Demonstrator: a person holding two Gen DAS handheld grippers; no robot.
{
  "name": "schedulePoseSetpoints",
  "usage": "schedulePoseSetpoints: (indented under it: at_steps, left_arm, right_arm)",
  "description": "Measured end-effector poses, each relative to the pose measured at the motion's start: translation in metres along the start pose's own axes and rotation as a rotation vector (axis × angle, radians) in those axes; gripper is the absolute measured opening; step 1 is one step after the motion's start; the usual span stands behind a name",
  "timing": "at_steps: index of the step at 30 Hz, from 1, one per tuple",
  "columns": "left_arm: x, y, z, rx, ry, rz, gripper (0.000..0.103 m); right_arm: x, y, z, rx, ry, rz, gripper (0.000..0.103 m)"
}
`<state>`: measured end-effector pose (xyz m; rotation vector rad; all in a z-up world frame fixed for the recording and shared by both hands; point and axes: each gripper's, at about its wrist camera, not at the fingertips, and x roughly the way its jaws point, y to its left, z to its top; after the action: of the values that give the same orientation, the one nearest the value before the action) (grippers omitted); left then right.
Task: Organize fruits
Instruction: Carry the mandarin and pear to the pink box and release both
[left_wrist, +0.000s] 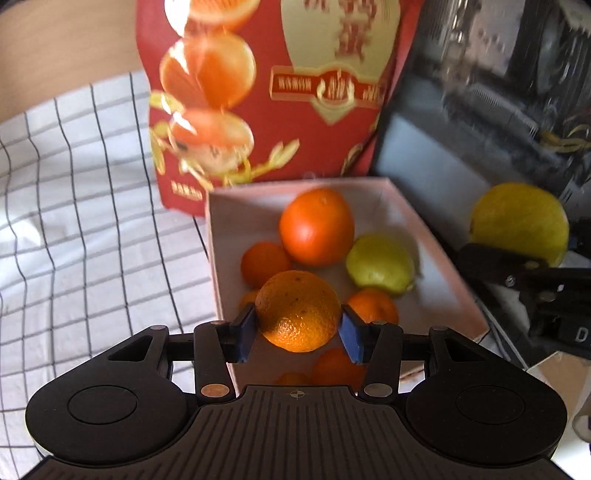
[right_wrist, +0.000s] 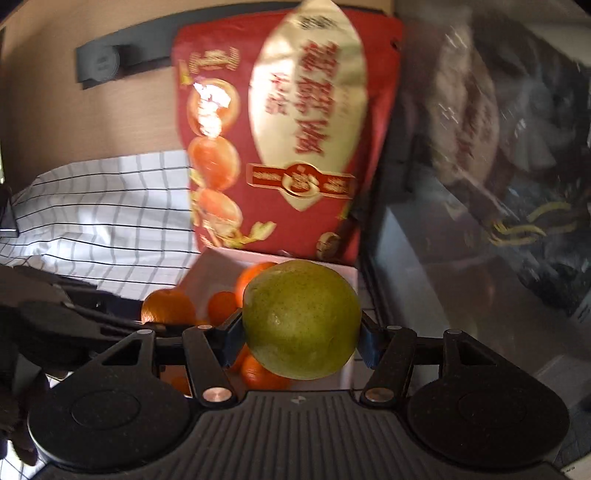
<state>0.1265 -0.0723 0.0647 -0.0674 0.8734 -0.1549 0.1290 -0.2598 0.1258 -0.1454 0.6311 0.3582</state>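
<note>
My left gripper (left_wrist: 297, 326) is shut on an orange (left_wrist: 297, 310), its blue pads pressing both sides, just above the near end of a pale open box (left_wrist: 218, 236). Inside the box lie a large orange (left_wrist: 316, 227), a green lemon-like fruit (left_wrist: 380, 264) and small oranges (left_wrist: 264, 264). My right gripper (right_wrist: 301, 332) is shut on a big yellow-green fruit (right_wrist: 301, 319), held above the same box (right_wrist: 347, 271). In the left wrist view that fruit (left_wrist: 521, 221) hangs to the right of the box. The left gripper's orange (right_wrist: 168, 306) shows at the left in the right wrist view.
A red bag printed with oranges (left_wrist: 258, 92) stands upright right behind the box (right_wrist: 288, 147). A white checked cloth (left_wrist: 74, 221) covers the surface to the left. Dark glossy clutter (left_wrist: 480, 92) crowds the right side.
</note>
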Motion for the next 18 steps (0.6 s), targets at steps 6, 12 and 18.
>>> schedulePoseSetpoints:
  at_steps: [6, 12, 18]
  left_arm:
    - [0.014, 0.0, -0.004, 0.005, 0.066, 0.024, 0.053]
    - [-0.02, 0.031, 0.0, -0.137, -0.118, -0.065, 0.051]
    - [-0.057, 0.064, -0.028, -0.225, -0.178, -0.013, 0.051]
  right_arm:
    - [0.019, -0.009, -0.015, 0.005, 0.042, 0.031, 0.06]
    - [0.035, 0.0, -0.016, -0.017, 0.059, 0.066, 0.06]
    - [0.057, 0.032, -0.008, -0.045, 0.071, 0.123, 0.06]
